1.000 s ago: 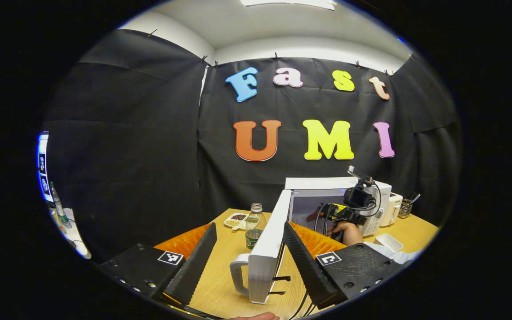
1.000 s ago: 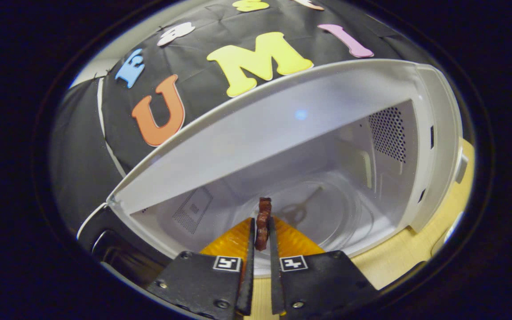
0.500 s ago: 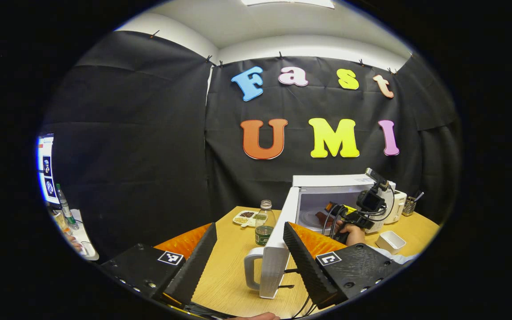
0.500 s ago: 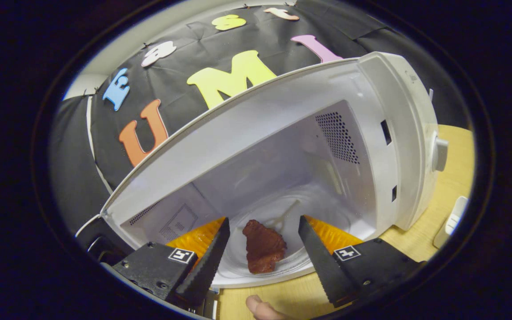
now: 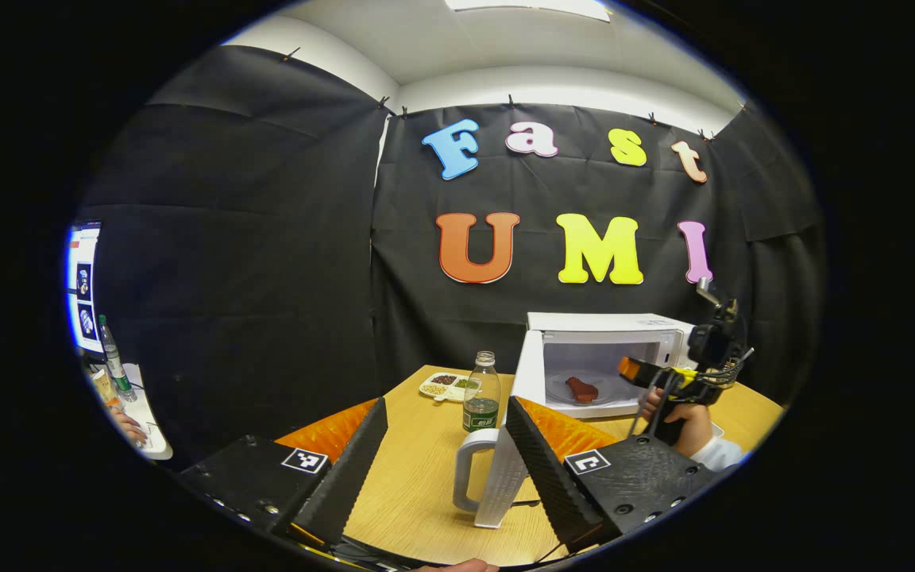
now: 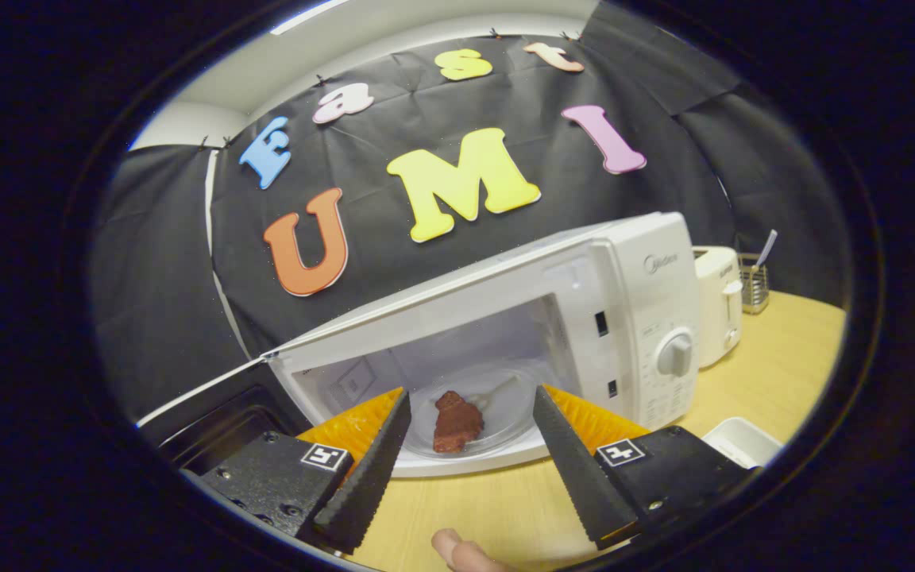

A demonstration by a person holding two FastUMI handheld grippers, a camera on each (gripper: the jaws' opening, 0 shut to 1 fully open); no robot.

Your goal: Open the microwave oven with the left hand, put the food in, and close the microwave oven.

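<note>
The white microwave stands at the back of the table with its door swung open toward me. A brown piece of food lies on the glass plate inside. My left gripper is open, and the door's handle edge stands between its fingers, close to the right one. In the right gripper view, my right gripper is open just outside the oven mouth, with the food lying free beyond its fingers. In the left gripper view, a hand holds the right gripper in front of the oven.
A glass bottle and a divided snack dish stand left of the door on the wooden table. A white toaster, a utensil holder and a small white dish sit right of the microwave.
The right gripper let the food go onto the glass plate, opened, and drew back out of the oven. The left gripper backed away a little from the open door.
</note>
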